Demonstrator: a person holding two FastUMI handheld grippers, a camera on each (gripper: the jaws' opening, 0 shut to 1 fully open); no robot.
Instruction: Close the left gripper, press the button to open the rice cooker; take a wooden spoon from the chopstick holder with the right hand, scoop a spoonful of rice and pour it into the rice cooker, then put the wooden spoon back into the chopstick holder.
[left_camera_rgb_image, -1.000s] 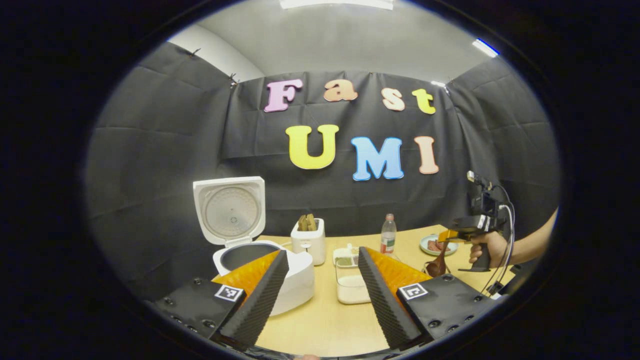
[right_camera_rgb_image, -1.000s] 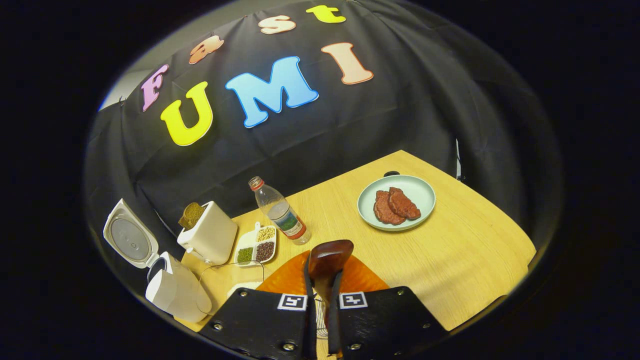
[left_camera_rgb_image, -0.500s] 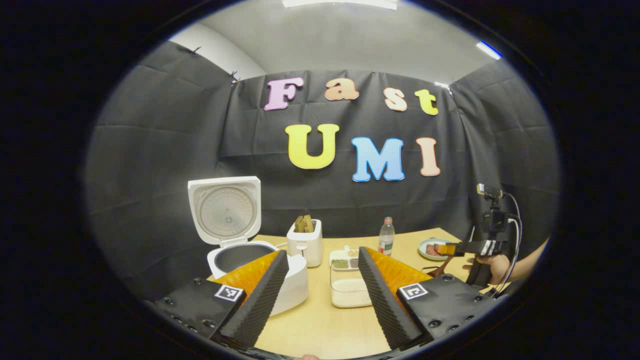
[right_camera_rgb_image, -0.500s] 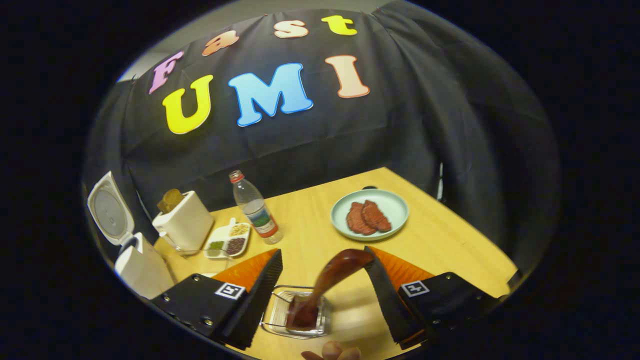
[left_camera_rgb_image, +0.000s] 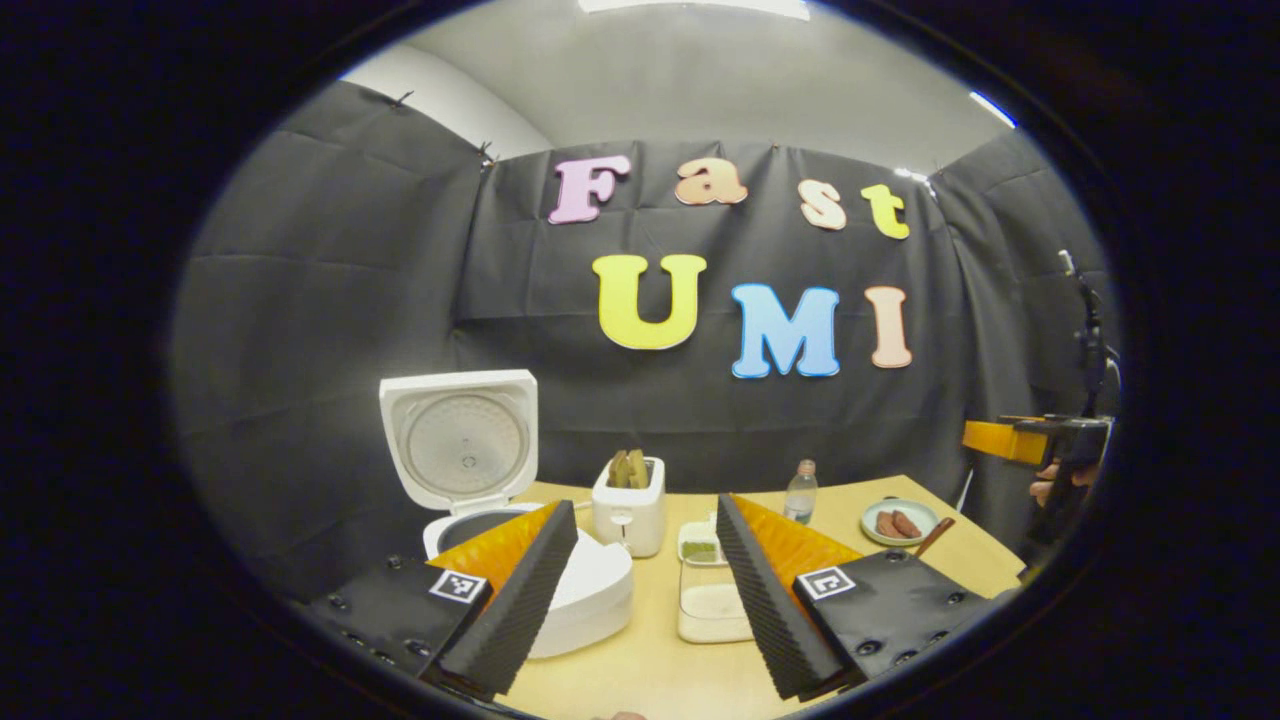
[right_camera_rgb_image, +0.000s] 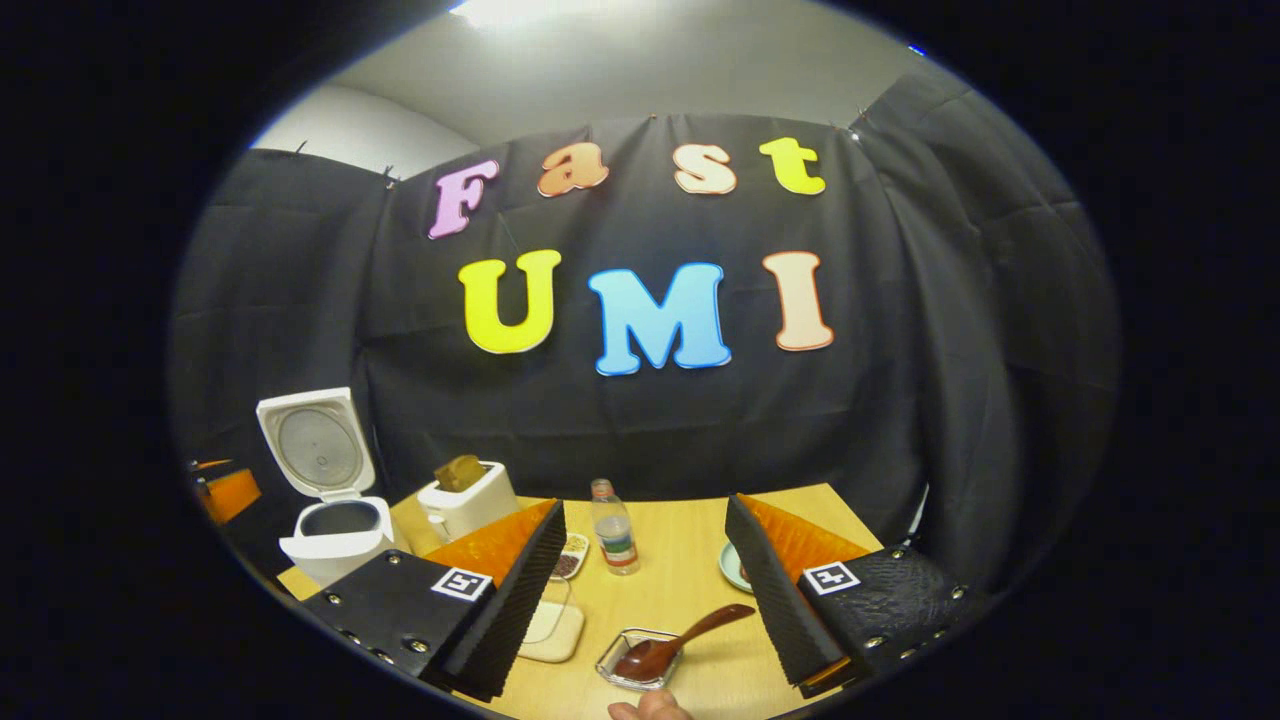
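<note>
Wooden spoon (right_camera_rgb_image: 680, 640) in holder (right_camera_rgb_image: 640, 660), below open R gripper (right_camera_rgb_image: 645, 580)

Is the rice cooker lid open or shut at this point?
Open. The rice cooker has its lid standing upright behind the body, underside facing forward, and the dark inner pot is exposed.

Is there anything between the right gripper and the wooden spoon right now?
Nothing visible. In the right gripper view the right gripper is open, and the wooden spoon lies just ahead between its fingers, bowl in the small clear holder, handle leaning out towards the right finger. Only bare table surrounds it.
</note>
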